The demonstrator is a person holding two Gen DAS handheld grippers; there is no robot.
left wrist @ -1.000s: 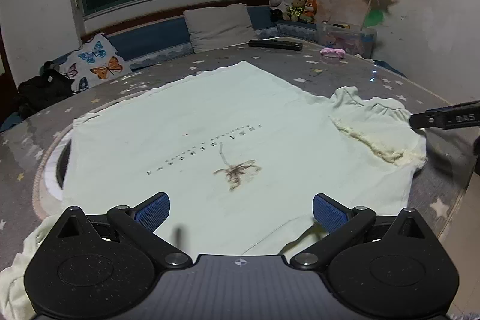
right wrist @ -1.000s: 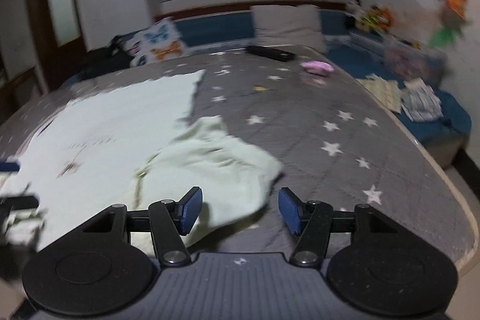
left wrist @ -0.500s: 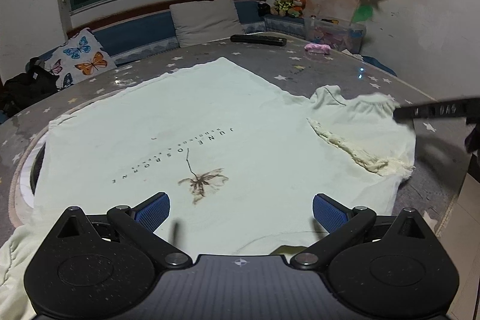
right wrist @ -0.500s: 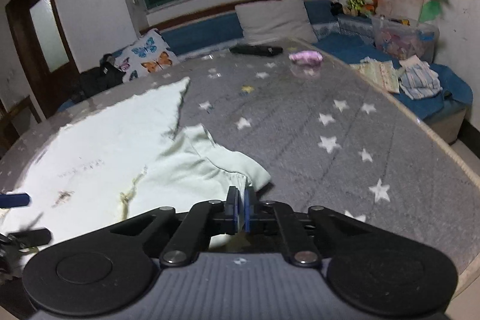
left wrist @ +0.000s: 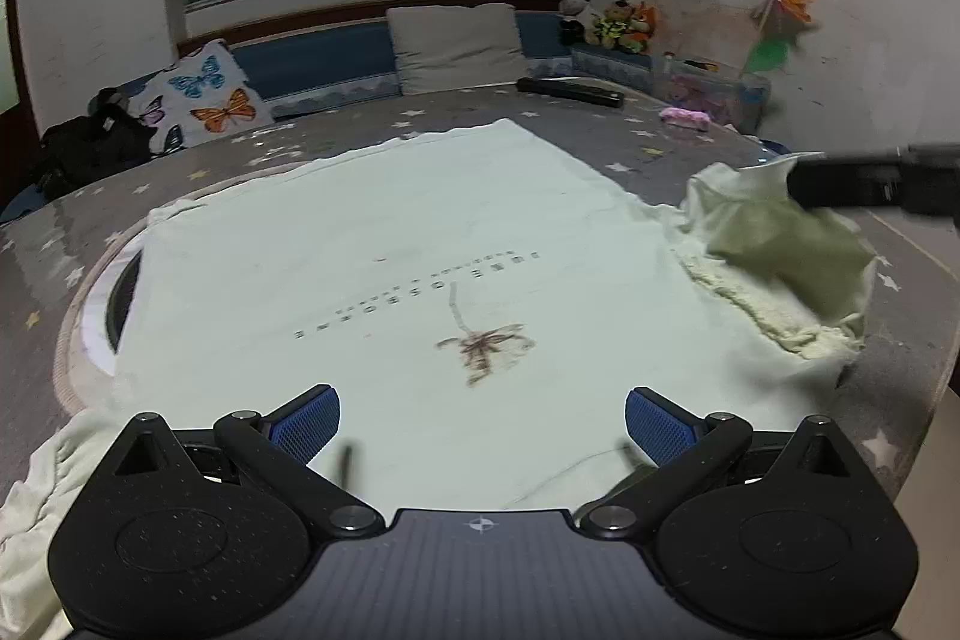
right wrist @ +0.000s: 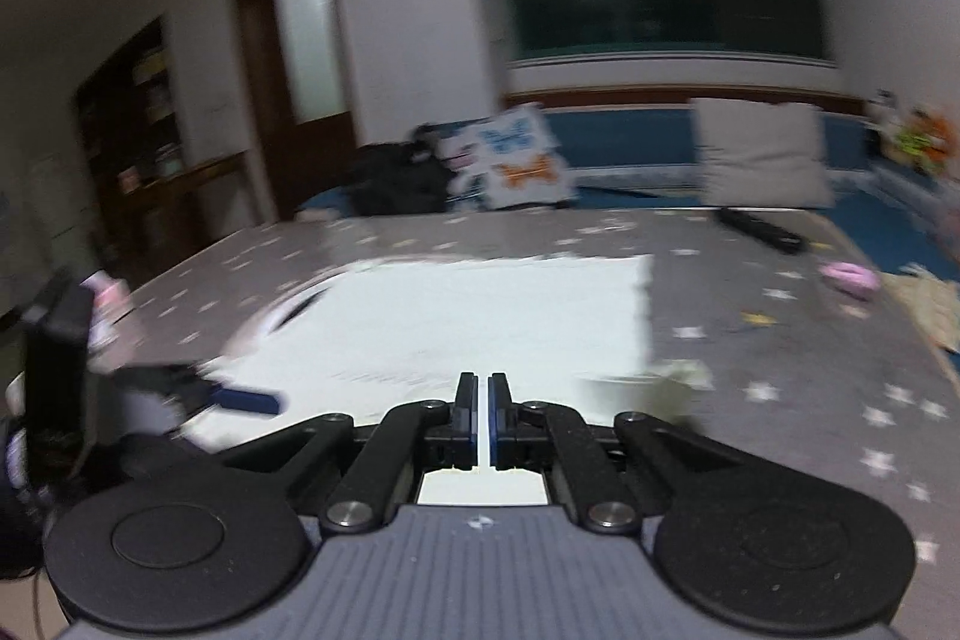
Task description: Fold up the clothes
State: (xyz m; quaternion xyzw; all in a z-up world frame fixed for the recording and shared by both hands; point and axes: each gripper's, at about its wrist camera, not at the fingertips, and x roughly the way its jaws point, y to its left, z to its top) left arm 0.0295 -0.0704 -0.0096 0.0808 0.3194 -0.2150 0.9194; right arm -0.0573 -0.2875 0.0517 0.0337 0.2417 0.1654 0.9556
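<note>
Right gripper (right wrist: 479, 421) first: its jaws are pinched nearly together, and in the left wrist view I see it reaching in from the right with the shirt's sleeve (left wrist: 774, 244) gathered at its tip and raised off the surface (left wrist: 900, 370). I judge it has the sleeve clamped, though its own view is blurred and the cloth between the pads is hard to make out there. My left gripper (left wrist: 483, 424) hangs wide and empty over the near hem.

Working from largest to smallest: the grey star-patterned surface carries one pale T-shirt (left wrist: 390, 280), spread flat across most of it, print facing up. The shirt's body lies smooth and unfolded. Its other sleeve (left wrist: 42, 472) droops off the near left edge.

I judge the fold has only begun: one sleeve is lifted to go across the body, nothing is laid over yet. That sleeve, the other one, and the body folds all remain.
</note>
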